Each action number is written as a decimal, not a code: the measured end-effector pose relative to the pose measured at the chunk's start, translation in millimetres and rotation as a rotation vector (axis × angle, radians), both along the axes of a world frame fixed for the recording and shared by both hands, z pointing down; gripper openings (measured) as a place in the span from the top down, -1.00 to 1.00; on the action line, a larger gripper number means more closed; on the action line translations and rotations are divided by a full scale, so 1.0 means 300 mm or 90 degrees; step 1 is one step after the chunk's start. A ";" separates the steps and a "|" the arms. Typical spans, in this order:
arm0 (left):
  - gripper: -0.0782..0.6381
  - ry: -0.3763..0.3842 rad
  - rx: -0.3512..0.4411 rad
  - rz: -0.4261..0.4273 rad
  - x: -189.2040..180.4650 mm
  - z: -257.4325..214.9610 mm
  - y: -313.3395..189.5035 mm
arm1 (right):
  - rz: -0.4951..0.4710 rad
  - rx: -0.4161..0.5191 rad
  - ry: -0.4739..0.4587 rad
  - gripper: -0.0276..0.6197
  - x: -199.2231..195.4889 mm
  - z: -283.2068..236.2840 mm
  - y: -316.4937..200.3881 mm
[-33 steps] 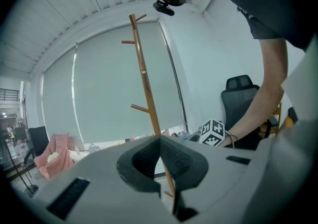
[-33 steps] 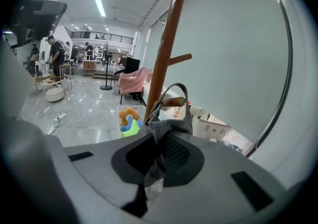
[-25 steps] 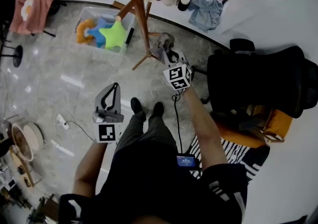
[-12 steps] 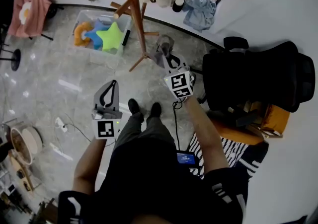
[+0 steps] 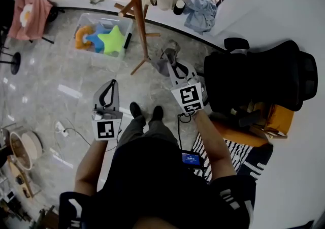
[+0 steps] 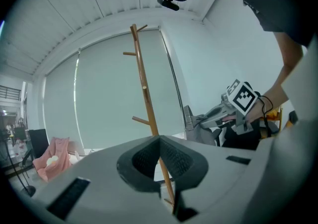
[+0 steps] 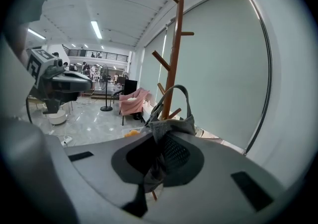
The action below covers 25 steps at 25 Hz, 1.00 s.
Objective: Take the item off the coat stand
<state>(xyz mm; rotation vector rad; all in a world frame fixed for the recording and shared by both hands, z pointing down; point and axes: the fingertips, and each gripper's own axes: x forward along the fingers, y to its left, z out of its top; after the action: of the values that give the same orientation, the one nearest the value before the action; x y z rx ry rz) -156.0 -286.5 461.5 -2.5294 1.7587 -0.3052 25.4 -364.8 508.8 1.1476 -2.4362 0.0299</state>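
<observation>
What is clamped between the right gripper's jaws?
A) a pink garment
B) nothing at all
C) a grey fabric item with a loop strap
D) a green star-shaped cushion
C: in the right gripper view, the right gripper has its jaws shut on the grey fabric item, whose strap loops up in front of the wooden coat stand.

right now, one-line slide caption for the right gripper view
Right gripper shut on a grey fabric bag, in front of the brown wooden coat stand.
</observation>
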 end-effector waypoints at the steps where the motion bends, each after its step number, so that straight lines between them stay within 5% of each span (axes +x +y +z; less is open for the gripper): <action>1: 0.71 0.001 0.004 -0.001 -0.003 -0.011 0.008 | 0.000 0.000 -0.006 0.82 0.004 -0.024 0.021; 10: 0.71 0.008 0.026 -0.011 -0.012 -0.101 0.110 | 0.010 0.024 -0.044 0.82 0.057 -0.217 0.218; 25: 0.71 0.011 0.042 -0.019 -0.046 -0.176 0.077 | 0.021 0.058 -0.079 0.82 0.081 -0.390 0.306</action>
<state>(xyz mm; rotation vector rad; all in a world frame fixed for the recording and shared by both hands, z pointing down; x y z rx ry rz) -169.8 -263.4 408.6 -2.4709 1.7825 -0.2226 49.7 -273.0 391.8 1.2594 -2.5498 0.0001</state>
